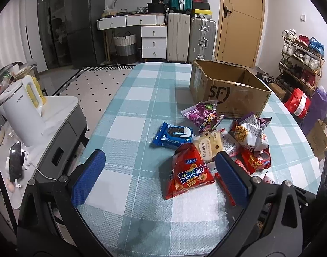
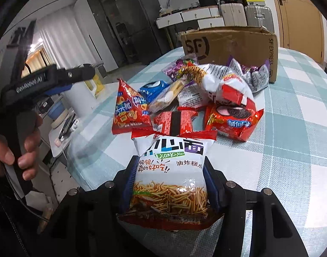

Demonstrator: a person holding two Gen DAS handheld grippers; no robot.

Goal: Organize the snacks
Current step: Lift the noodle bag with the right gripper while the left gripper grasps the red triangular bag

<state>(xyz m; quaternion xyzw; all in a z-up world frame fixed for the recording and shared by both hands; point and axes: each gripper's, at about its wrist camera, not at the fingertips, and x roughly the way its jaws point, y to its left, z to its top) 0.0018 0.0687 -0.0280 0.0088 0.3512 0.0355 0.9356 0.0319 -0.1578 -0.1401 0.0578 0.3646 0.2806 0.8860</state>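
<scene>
My right gripper (image 2: 171,171) is shut on a white fried-noodle snack bag (image 2: 171,171) and holds it above the table, in front of the snack pile. My left gripper (image 1: 161,167) is open and empty over the checked tablecloth; a red triangular crisp bag (image 1: 188,172) lies between its blue pads (image 1: 88,177). The pile holds a blue Oreo pack (image 1: 174,136), a purple candy bag (image 1: 203,114), a white cake pack (image 1: 208,143) and red packs (image 2: 232,120). The open SF cardboard box (image 1: 227,90) stands behind the pile; it also shows in the right wrist view (image 2: 232,45).
A white kettle (image 1: 22,113) and a phone sit on a grey cabinet left of the table. The table's left edge runs close to my left gripper. Bags and a shoe rack (image 1: 300,62) stand to the right. The left gripper's handle (image 2: 35,90) shows in the right wrist view.
</scene>
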